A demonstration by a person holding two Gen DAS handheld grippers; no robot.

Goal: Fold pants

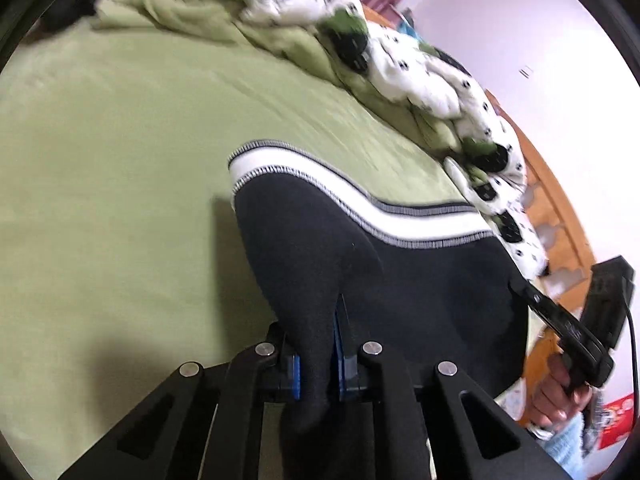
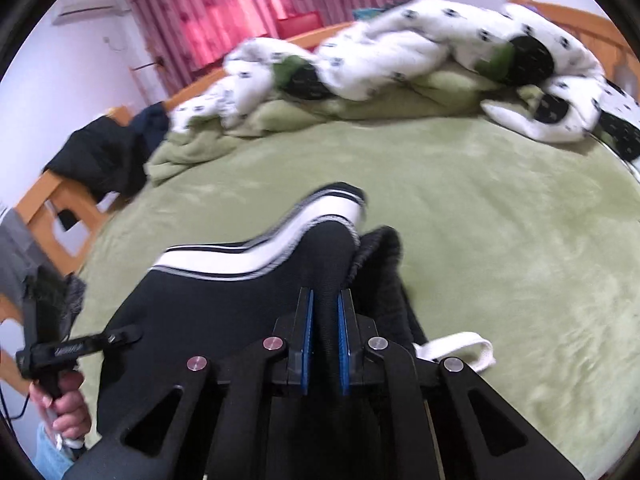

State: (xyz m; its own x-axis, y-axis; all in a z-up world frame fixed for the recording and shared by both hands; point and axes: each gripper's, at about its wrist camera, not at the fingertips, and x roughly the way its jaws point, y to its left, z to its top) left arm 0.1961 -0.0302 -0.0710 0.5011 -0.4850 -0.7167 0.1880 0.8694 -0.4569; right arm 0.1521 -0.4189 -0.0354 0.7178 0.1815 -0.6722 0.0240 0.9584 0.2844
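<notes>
Black pants [image 1: 420,292] with a white and grey side stripe [image 1: 320,178] are held up over a green bed [image 1: 100,160]. My left gripper [image 1: 316,344] is shut on a bunched fold of the black cloth between its blue pads. My right gripper [image 2: 326,320] is shut on another fold of the pants [image 2: 224,300] near the ribbed waistband [image 2: 380,256]. A white drawstring [image 2: 456,350] hangs to its right. The right gripper also shows in the left wrist view [image 1: 516,286], pinching the pants' right edge. The left gripper shows in the right wrist view [image 2: 124,336] at the pants' left edge.
A crumpled white quilt with black and green patches [image 2: 400,48] and a bunched green blanket [image 2: 192,148] lie along the far side of the bed. Dark clothes [image 2: 100,156] hang over the wooden bed frame [image 2: 44,196] at the left. Pink curtains [image 2: 224,4] hang behind.
</notes>
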